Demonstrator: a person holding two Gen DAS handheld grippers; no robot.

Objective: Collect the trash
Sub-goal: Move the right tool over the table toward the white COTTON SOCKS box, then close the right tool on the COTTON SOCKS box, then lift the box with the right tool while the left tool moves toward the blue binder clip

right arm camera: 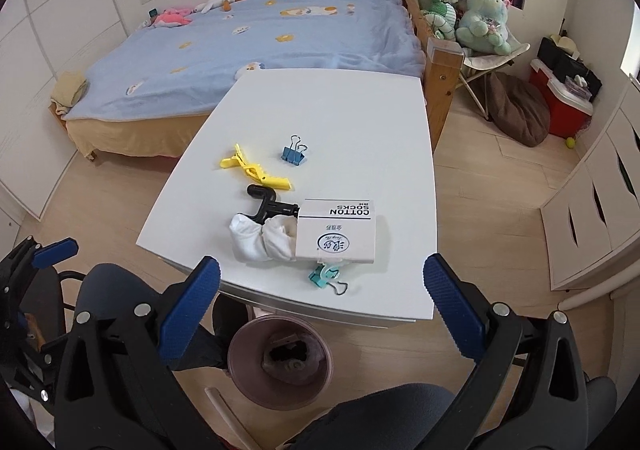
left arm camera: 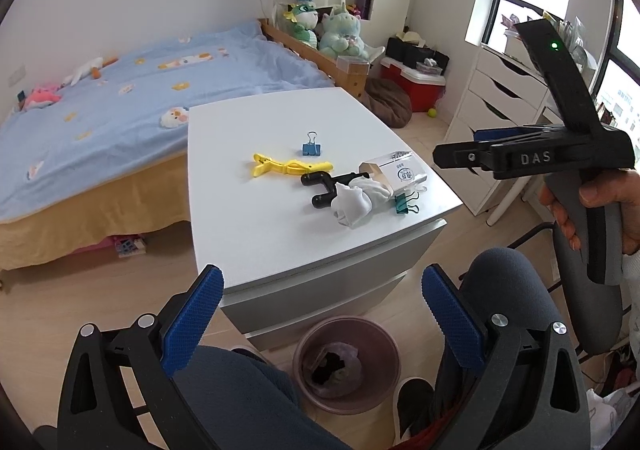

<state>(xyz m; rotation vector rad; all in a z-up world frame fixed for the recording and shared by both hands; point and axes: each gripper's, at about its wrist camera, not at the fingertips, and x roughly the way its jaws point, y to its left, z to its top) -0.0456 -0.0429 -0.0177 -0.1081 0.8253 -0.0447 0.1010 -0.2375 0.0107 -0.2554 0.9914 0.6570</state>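
Note:
A white cabinet top point(left arm camera: 256, 226) point(right arm camera: 352, 118) holds a white cotton socks box point(left arm camera: 396, 170) point(right arm camera: 338, 236) with white socks point(left arm camera: 356, 202) point(right arm camera: 260, 236) spilling out, a black plastic part point(left arm camera: 320, 186) point(right arm camera: 266, 204), a yellow clip point(left arm camera: 288, 167) point(right arm camera: 256, 170), a blue binder clip point(left arm camera: 311, 147) point(right arm camera: 294, 154) and a teal binder clip point(left arm camera: 404, 206) point(right arm camera: 328, 276). A mauve trash bin point(left arm camera: 346, 364) point(right arm camera: 280, 362) stands on the floor in front of the cabinet. My left gripper point(left arm camera: 320, 314) is open and empty above the bin. My right gripper point(right arm camera: 320, 302) is open and empty near the cabinet's front edge; its body shows in the left wrist view point(left arm camera: 536, 158).
A bed with a blue cover point(left arm camera: 120, 98) point(right arm camera: 260, 38) lies behind the cabinet. White drawers point(left arm camera: 496, 98) point(right arm camera: 596, 210) stand at the right. A red cooler point(left arm camera: 416, 86) point(right arm camera: 560, 102), a brown cushion point(right arm camera: 516, 110) and plush toys point(left arm camera: 340, 30) are at the back. The person's knees point(left arm camera: 516, 290) are below.

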